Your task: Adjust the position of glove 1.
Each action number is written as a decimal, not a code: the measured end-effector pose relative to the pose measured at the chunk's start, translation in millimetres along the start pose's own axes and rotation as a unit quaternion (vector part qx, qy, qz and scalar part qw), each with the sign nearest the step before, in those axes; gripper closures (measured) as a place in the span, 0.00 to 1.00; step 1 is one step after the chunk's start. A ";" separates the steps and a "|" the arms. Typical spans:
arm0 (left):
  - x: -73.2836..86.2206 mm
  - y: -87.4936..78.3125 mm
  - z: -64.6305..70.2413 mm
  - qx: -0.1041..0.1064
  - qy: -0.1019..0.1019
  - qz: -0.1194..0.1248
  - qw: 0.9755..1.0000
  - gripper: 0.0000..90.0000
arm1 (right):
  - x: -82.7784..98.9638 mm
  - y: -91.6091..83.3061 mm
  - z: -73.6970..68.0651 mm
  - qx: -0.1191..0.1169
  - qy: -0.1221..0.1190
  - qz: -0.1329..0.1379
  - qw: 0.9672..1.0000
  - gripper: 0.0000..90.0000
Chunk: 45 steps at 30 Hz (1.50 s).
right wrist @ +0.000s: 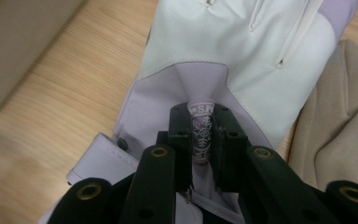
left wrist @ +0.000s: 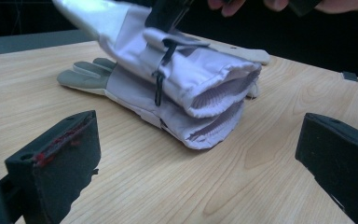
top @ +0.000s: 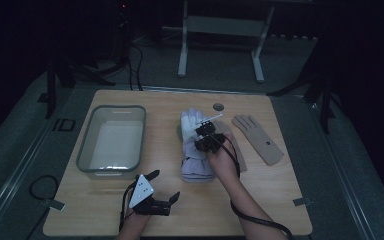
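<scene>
meanwhile the right gripper (right wrist: 200, 140) pinches a fold of the upper white glove (right wrist: 242, 51), stacked on its twin mid-table beside the tan glove (top: 258, 138); the left gripper (top: 162, 187) hovers wide open, empty.

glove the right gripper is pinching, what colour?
White palm with pale lilac cuff and back; the right gripper pinches a patterned lilac tab on the top glove. Best in the right gripper view.

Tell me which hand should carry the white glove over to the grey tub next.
Right. Its tongs are already shut on a pinched fold of the white glove, lifting its top layer. The left tongs stand open near the table's front edge, holding nothing, though closer to the grey tub.
</scene>
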<state>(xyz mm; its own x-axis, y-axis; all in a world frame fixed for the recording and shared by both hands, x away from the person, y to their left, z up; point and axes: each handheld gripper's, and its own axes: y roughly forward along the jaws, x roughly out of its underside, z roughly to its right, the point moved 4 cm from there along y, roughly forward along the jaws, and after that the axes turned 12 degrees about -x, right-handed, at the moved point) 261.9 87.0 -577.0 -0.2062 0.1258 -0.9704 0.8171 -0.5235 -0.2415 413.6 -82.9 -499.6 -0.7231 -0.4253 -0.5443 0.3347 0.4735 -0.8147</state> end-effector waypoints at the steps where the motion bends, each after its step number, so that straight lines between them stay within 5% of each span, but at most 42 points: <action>1: 0.0 0.0 0.0 0.000 0.000 0.000 1.000 0.00 | 0.5 3.3 1.0 0.002 0.001 -0.002 1.000 0.88; 17: 0.1 0.8 -0.6 -0.005 0.001 -0.007 1.000 0.00 | 17.1 24.0 0.9 -0.010 -0.012 -0.024 1.000 0.85; 20: 0.0 1.0 -0.3 -0.008 0.004 -0.006 1.000 0.00 | 15.7 21.1 2.9 -0.017 -0.012 -0.021 1.000 0.77; 22: 0.0 1.0 0.0 -0.007 0.005 -0.006 1.000 0.00 | 14.5 16.0 3.0 -0.032 -0.027 -0.018 0.999 0.60; 29: -0.1 2.6 0.8 -0.007 0.008 -0.013 1.000 0.00 | 18.3 2.0 9.7 -0.047 -0.050 -0.011 0.998 0.32; 33: -0.2 4.0 1.5 -0.010 0.011 -0.019 1.000 0.00 | 24.0 -5.7 13.8 -0.084 -0.055 0.009 0.995 0.20; 39: -0.4 5.1 -3.8 -0.021 -0.023 -0.023 0.999 0.00 | 29.3 -15.3 18.2 -0.090 -0.074 0.042 0.992 0.16; 42: -0.3 6.3 -2.6 -0.023 -0.018 -0.031 0.999 0.00 | 31.9 -24.0 18.8 -0.082 -0.130 0.081 0.985 0.18; 45: -0.7 7.0 -0.7 -0.029 -0.008 -0.039 0.999 0.00 | 34.9 -28.6 18.4 -0.087 -0.146 0.098 0.980 0.18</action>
<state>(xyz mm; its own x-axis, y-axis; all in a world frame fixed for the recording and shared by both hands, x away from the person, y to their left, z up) 268.1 83.9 -578.0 -0.2785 0.1516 -0.9484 0.8274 -0.4637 -0.3170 389.9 -125.5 -499.0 -0.4420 -0.5037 -0.7423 0.3234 0.6824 -0.6556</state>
